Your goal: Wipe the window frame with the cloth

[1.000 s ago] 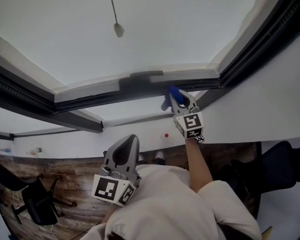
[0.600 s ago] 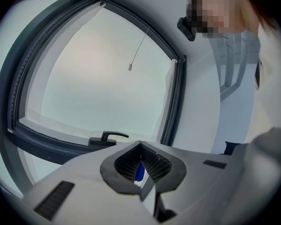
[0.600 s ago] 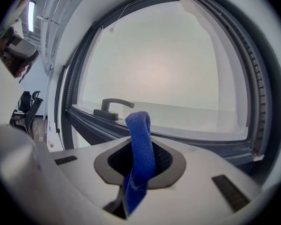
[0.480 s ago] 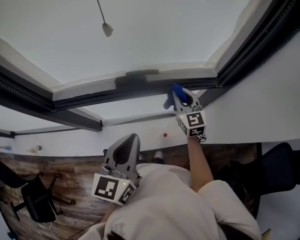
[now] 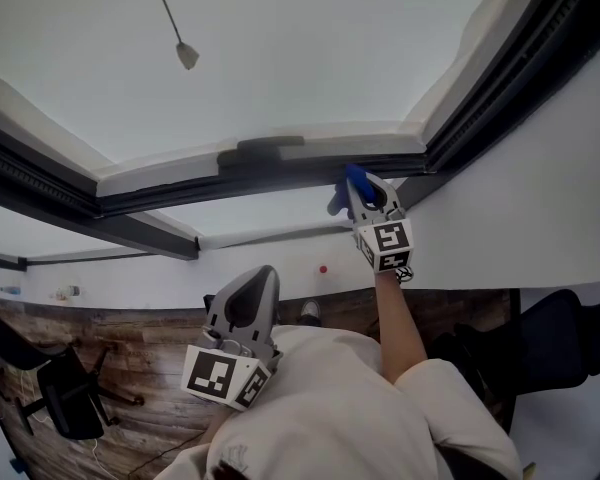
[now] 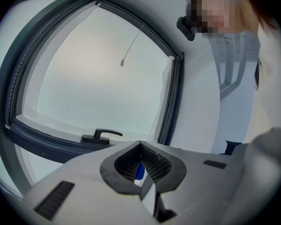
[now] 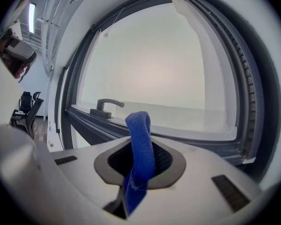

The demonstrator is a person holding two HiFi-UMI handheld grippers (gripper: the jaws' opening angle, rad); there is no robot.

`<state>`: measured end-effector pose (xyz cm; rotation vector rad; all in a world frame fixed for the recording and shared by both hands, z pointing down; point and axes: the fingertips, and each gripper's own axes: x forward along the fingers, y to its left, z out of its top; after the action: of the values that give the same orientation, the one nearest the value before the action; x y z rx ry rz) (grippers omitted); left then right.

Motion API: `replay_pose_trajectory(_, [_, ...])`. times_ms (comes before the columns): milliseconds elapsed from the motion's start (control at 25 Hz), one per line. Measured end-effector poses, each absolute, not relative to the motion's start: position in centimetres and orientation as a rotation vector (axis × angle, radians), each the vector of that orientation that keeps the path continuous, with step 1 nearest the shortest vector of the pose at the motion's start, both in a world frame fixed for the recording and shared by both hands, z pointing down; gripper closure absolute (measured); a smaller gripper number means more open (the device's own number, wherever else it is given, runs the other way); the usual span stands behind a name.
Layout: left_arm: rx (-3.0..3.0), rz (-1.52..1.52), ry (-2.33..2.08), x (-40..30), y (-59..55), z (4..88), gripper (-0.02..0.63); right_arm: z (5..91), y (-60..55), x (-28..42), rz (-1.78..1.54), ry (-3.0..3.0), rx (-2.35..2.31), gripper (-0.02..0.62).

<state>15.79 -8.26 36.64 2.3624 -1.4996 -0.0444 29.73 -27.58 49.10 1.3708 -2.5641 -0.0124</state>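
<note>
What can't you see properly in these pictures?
- Head view: whether the cloth touches the window frame; the right gripper covers the spot.
- Head view: tiny things at the far left, too small to name.
- Left gripper view: the blue speck between the left gripper's shut jaws, too small to identify.

Diffuse daylight comes through the window pane (image 5: 300, 58), washed out almost white; shadows are soft. The window frame (image 5: 310, 168) reads dark against it. Both gripper views bend strongly and blacken at the corners.
</note>
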Motion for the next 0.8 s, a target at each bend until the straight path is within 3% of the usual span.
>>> replay_pose_trajectory(800, [2.377, -0.066, -1.471, 18.9, -8.8, 37.0, 0.597, 49.7, -28.1, 35.5, 0.006, -2.472, 1.408, 0.537])
